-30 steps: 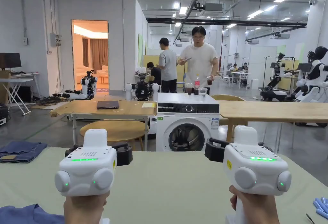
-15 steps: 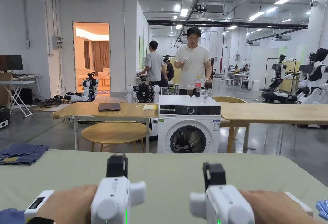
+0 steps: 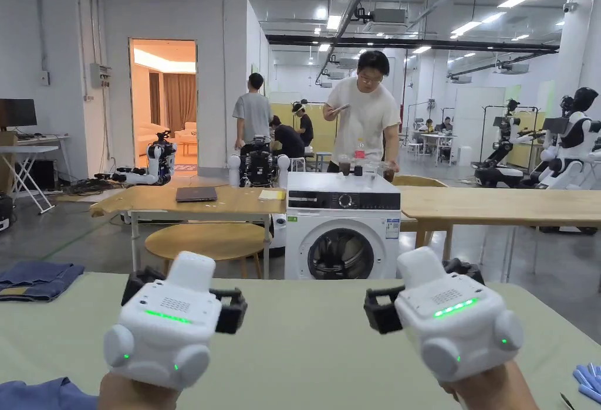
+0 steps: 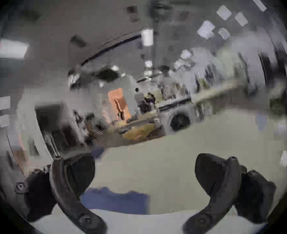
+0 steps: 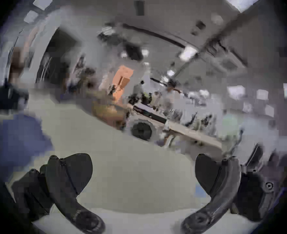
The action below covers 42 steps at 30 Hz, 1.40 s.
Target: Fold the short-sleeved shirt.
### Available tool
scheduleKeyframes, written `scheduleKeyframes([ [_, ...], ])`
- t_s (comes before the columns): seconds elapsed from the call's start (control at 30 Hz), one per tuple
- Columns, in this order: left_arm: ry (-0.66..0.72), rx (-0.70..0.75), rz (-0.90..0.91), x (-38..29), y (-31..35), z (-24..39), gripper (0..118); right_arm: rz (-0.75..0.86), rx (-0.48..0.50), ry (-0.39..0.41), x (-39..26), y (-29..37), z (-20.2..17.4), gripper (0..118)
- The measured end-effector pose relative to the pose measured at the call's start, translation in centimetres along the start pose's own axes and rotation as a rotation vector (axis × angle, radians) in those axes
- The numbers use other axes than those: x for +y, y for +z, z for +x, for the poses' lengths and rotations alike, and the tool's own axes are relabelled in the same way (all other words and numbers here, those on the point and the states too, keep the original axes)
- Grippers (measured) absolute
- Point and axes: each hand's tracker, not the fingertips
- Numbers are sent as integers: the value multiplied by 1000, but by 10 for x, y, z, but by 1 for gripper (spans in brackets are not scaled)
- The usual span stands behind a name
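Note:
My left gripper (image 3: 183, 297) and right gripper (image 3: 422, 288) are held side by side above the pale green table (image 3: 305, 335), each in a hand. Both stand open with nothing between the jaws. A blue cloth (image 3: 41, 393), perhaps the shirt, pokes in at the table's near left corner, below the left gripper. In the blurred left gripper view the open left gripper (image 4: 144, 173) has the blue cloth (image 4: 114, 200) low between its jaws. The right gripper view shows the open right gripper (image 5: 143, 171) and a blue cloth (image 5: 21, 136) on the left.
A folded blue garment (image 3: 35, 279) lies at the table's far left edge. Blue items (image 3: 587, 379) sit at the right edge. Beyond the table stand a washing machine (image 3: 340, 232), wooden tables (image 3: 499, 203), a round table (image 3: 205, 241) and several people (image 3: 364, 115).
Half a second ago both grippers were turned on their sides and lower; now they are raised, backs toward me and tilted outward. People in the background have walked.

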Motion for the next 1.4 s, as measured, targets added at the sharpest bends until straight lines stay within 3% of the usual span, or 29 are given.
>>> scheduleKeyframes([
  [0.1,204,-37,-23,2,0,-7,116,21,28,-263,-2,7,7,118],
  [0.17,166,-33,-24,1,0,0,116,25,6,-329,-6,10,9,118],
  [0.43,62,-9,20,1,5,11,116,40,-62,-193,-8,12,-4,118],
  [0.6,81,-23,19,2,6,12,116,44,-49,-203,-6,12,-5,118],
  [0.8,56,-24,28,3,9,15,114,44,-81,-145,-5,14,-10,118],
  [0.83,44,-16,41,3,11,17,103,47,-69,-143,-5,16,-10,110],
  [0.87,25,-9,53,4,12,18,57,57,-66,-140,-5,18,-11,73],
  [0.9,15,-1,50,5,11,20,10,51,-78,-122,-5,15,-10,24],
  [0.93,9,22,42,5,13,20,0,42,-129,-109,-5,14,-11,0],
  [1.03,38,-1,70,4,18,19,0,66,-69,-169,0,19,-2,0],
  [1.27,35,11,56,-1,16,12,0,66,-53,-134,2,19,-15,0],
  [1.4,17,89,38,-15,28,-22,0,89,48,-80,3,16,-59,0],
])
